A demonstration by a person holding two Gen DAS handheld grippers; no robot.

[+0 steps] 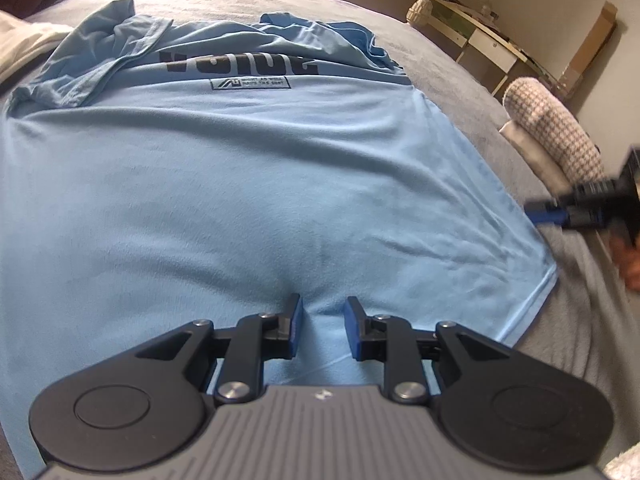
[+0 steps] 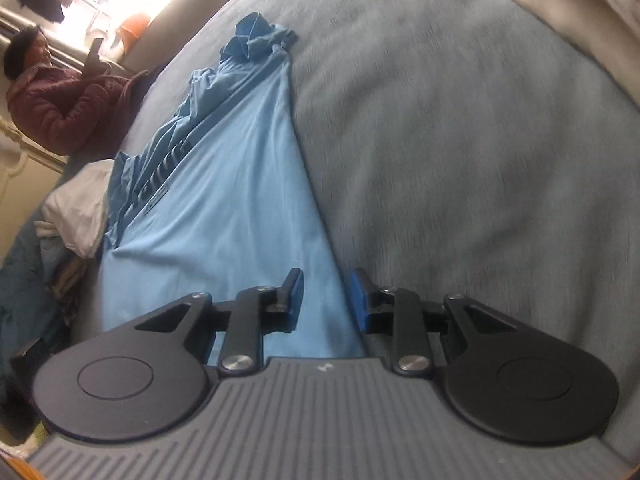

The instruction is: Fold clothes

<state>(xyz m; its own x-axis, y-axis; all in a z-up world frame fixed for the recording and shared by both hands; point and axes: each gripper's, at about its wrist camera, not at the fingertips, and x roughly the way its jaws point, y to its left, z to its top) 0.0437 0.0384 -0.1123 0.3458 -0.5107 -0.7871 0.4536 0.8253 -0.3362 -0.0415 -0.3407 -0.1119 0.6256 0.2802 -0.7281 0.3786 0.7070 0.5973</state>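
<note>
A light blue T-shirt (image 1: 260, 180) with dark lettering lies spread flat on the grey bed cover (image 1: 492, 92), its sleeves rumpled at the far end. My left gripper (image 1: 322, 308) rests on the shirt near its near hem. Its jaws stand a little apart, with puckered fabric between the fingertips and no pad pressing on it. In the right wrist view the shirt (image 2: 224, 200) runs away to the upper left. My right gripper (image 2: 326, 280) is open over the shirt's side edge, one finger above the cloth and one above the bed cover (image 2: 460, 140). The left wrist view shows the right gripper (image 1: 538, 212) blurred beside the shirt's right edge.
A checked, rolled cloth (image 1: 556, 132) lies on the bed to the right of the shirt. White cloth (image 2: 76, 208) is piled at the shirt's far side. A person in a dark red jacket (image 2: 60, 108) sits beyond the bed. Shelves (image 1: 484, 36) stand against the wall.
</note>
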